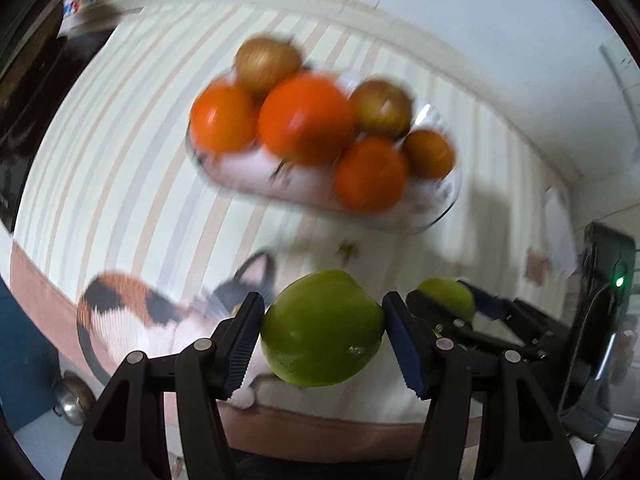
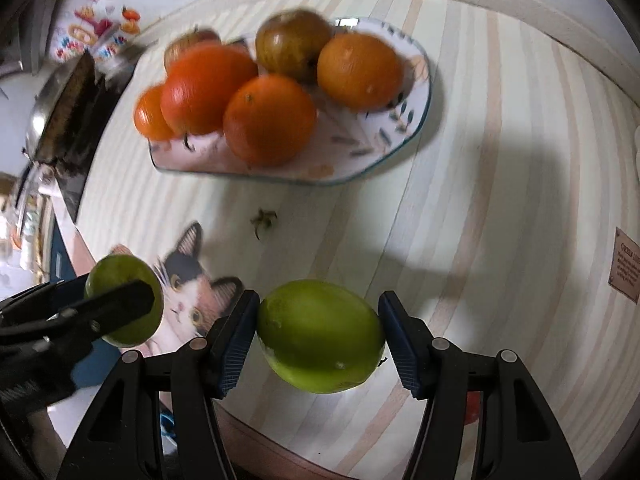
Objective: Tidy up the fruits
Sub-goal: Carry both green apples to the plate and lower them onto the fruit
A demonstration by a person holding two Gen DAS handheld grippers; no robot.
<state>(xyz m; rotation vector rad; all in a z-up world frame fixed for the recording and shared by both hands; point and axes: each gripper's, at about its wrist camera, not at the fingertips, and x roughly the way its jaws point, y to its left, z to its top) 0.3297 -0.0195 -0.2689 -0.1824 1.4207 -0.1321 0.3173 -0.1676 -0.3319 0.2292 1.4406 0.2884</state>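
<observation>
Across the striped tablecloth, with its printed calico cat, everything sits in pale bands of cream, grey and tan. Toward the far side stands a shallow patterned plate heaped with fruit: several oranges and a couple of brownish, apple-like fruits, though motion blur makes those hard to name for certain. Between the plate and the cat lies a small dried stem scrap on the cloth.

Nearer in, both tools are raised above the near edge of the table, each carrying a lime. The left gripper has its blue-padded fingers pressed against either side of a green lime, which hangs clear of the cloth. The right gripper does the same with a second lime, its pads touching both flanks of the fruit. From the left wrist view the right tool and its lime show just beside the left one, on its right. Both limes are held well short of the plate, over the cat print and the stripes.
</observation>
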